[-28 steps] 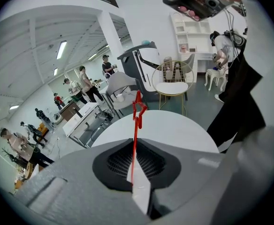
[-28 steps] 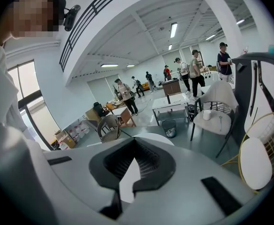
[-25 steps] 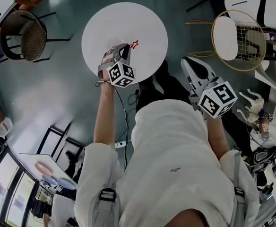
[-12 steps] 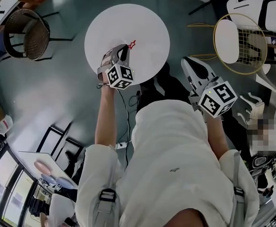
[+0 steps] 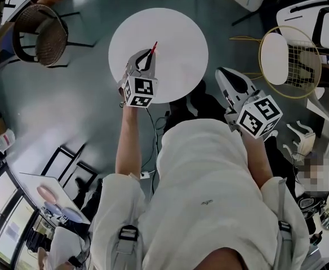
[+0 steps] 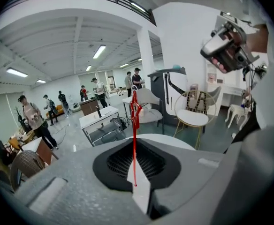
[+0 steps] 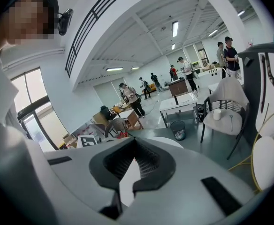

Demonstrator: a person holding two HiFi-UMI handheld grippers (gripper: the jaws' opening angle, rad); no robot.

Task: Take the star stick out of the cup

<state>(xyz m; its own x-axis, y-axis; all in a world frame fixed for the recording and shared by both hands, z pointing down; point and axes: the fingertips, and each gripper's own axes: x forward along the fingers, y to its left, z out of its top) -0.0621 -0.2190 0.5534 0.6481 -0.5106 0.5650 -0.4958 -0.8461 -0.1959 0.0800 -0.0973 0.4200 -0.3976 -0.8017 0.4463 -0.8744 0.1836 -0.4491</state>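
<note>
The left gripper (image 5: pixel 143 61) is clamped on the star stick (image 6: pixel 133 139), pinching its lower end between the pads. The stick's long axis runs straight out along the jaws, with the red star end farthest from the grip. In the head view it juts past the jaw tips and points away from the person, over the round white bench (image 5: pixel 178 32).

The right gripper (image 5: pixel 227 77) hangs off the bench's edge, well apart from the left. Its jaws are drawn together with nothing between them.

Farther off in the right gripper view, a small white cup (image 7: pixel 216 114) stands on a grey chair (image 7: pixel 228 93). A dark bin (image 7: pixel 178 130) sits on the floor. I cannot tell what either holds.
</note>
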